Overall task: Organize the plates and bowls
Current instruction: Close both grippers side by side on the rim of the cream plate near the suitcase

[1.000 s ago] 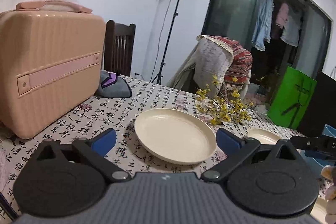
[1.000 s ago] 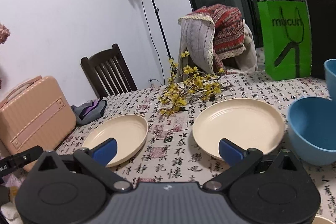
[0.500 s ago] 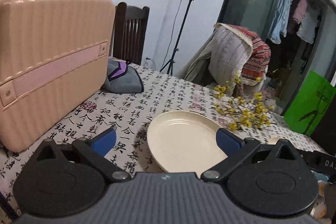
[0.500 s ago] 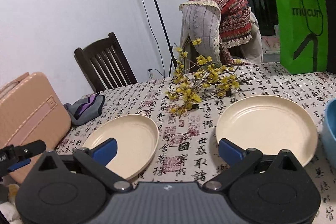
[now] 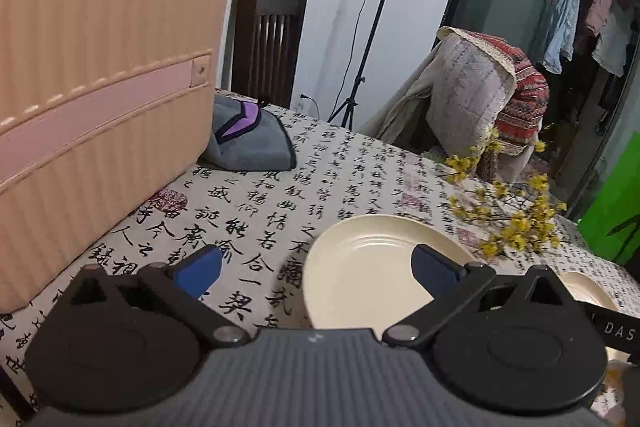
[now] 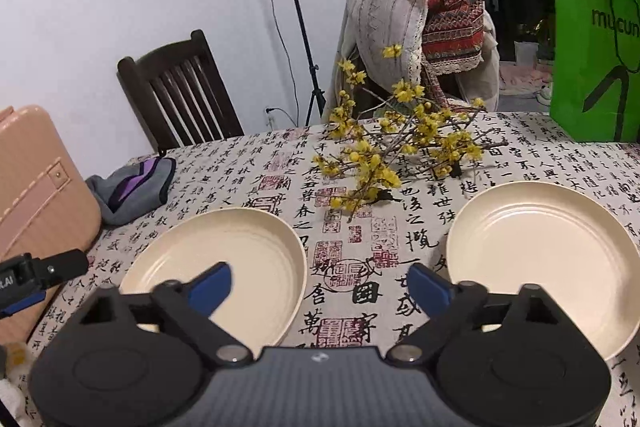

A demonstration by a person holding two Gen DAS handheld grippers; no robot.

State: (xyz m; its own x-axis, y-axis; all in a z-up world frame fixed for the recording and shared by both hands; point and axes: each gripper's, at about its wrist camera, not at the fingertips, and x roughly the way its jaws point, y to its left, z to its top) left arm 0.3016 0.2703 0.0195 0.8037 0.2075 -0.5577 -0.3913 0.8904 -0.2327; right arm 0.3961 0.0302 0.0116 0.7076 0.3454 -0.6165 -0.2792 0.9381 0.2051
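Observation:
Two cream plates lie on the calligraphy tablecloth. In the right wrist view the left plate (image 6: 240,259) is ahead on the left and the right plate (image 6: 552,255) ahead on the right. My right gripper (image 6: 320,287) is open and empty, low over the cloth between them. In the left wrist view my left gripper (image 5: 316,267) is open and empty, with the left plate (image 5: 368,279) just ahead under its right finger. The second plate's edge (image 5: 588,291) shows at the far right. No bowl is in view.
A pink hard case (image 5: 92,99) stands close on the left. A grey and purple pouch (image 5: 252,143) lies beside it. A yellow flower branch (image 6: 392,155) lies behind the plates. A green bag (image 6: 592,59) stands at the back right. Chairs line the far edge.
Both grippers have moved left and lower toward the table. The blue bowl has slid out of the right wrist view. The left plate now sits nearer my left gripper.

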